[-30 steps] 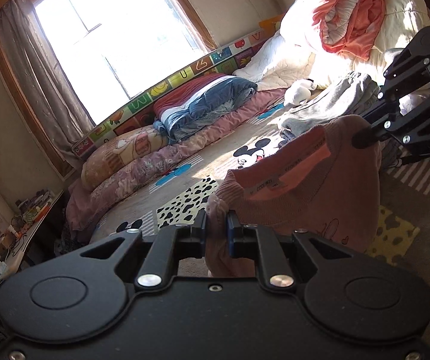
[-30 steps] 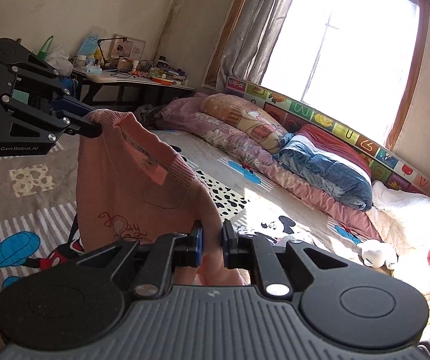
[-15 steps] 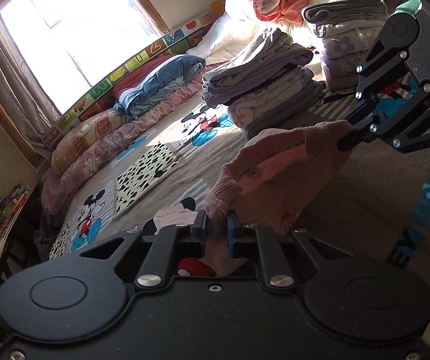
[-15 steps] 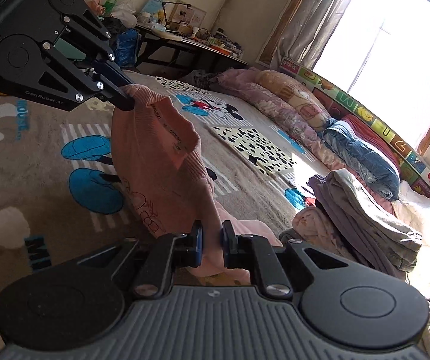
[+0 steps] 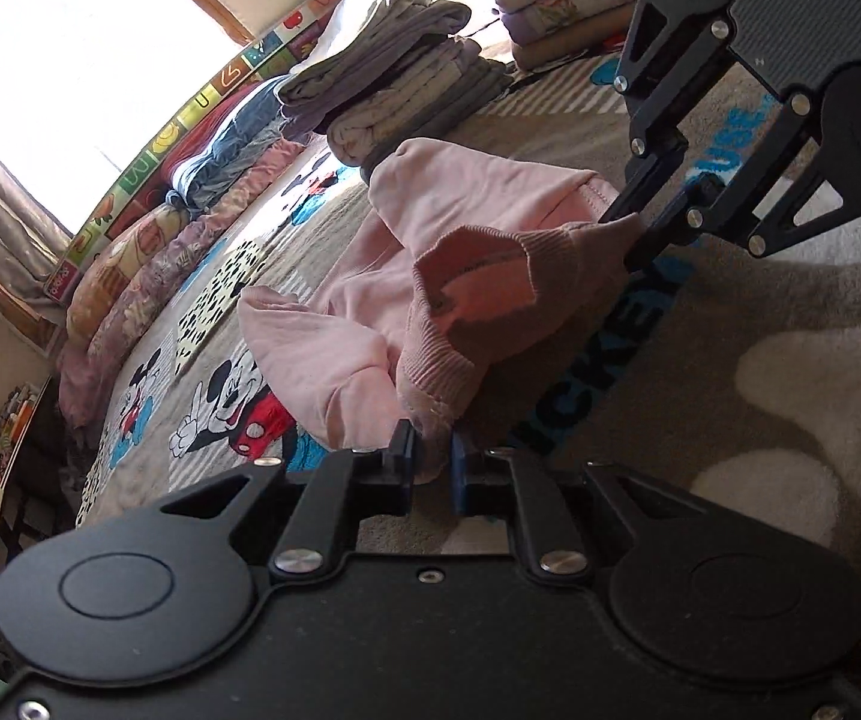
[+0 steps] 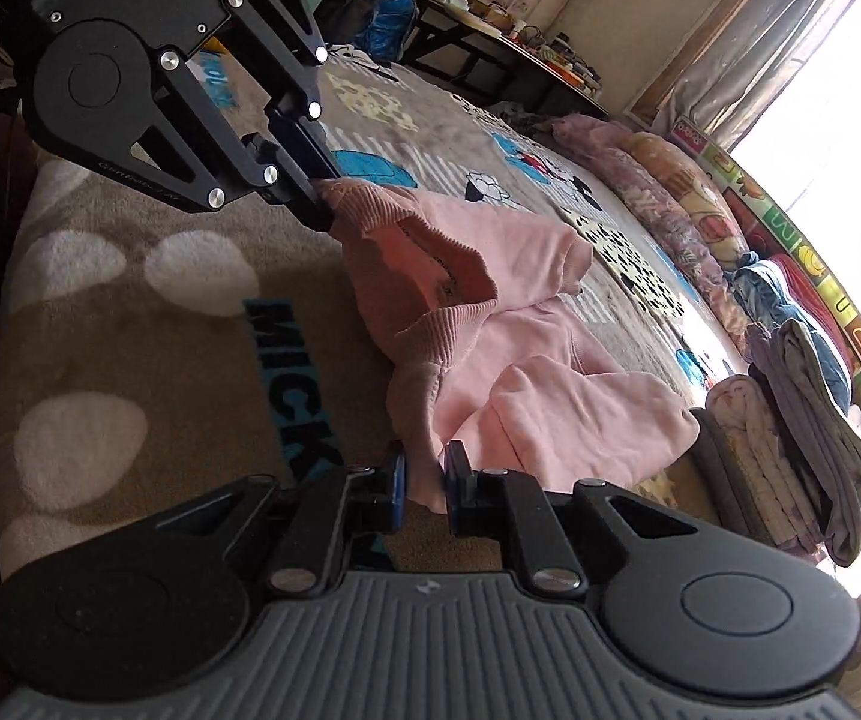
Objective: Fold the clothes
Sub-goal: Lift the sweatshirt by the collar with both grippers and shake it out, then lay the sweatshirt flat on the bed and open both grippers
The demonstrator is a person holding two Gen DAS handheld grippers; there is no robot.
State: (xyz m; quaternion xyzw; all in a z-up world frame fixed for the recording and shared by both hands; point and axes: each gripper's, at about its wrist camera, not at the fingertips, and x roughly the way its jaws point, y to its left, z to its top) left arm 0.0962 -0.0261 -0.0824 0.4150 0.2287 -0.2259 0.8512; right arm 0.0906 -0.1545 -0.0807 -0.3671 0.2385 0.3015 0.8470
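The pink sweatshirt (image 5: 466, 252) lies half lowered onto the cartoon-print blanket (image 5: 760, 324) that covers the bed, its body and sleeves bunched in loose folds while the ribbed collar end is held up off the blanket. The left tongs (image 5: 428, 457) are clamped on one side of the ribbed edge, and the right tongs (image 6: 424, 476) are clamped on the other, so the neckline sags open between them with the inner label showing.

It looks like a light, soft knit that drapes and crumples rather than holding any shape; the thicker ribbing gives the pads something firm to bite, which makes the shoulder and collar seams the sensible places to hold. Judging from the rumpled heap below, the body probably needs to be dragged flat before any fold will sit cleanly, and the sleeves may well tuck under themselves.

Room is decent toward the near side, where the blanket is bare. On the far side, a stack of folded clothes (image 6: 790, 438) sits just beside the sweatshirt's far edge, so spreading that way risks nudging it. Rolled quilts and pillows (image 6: 670, 180) line the window side, well apart from the sweatshirt.
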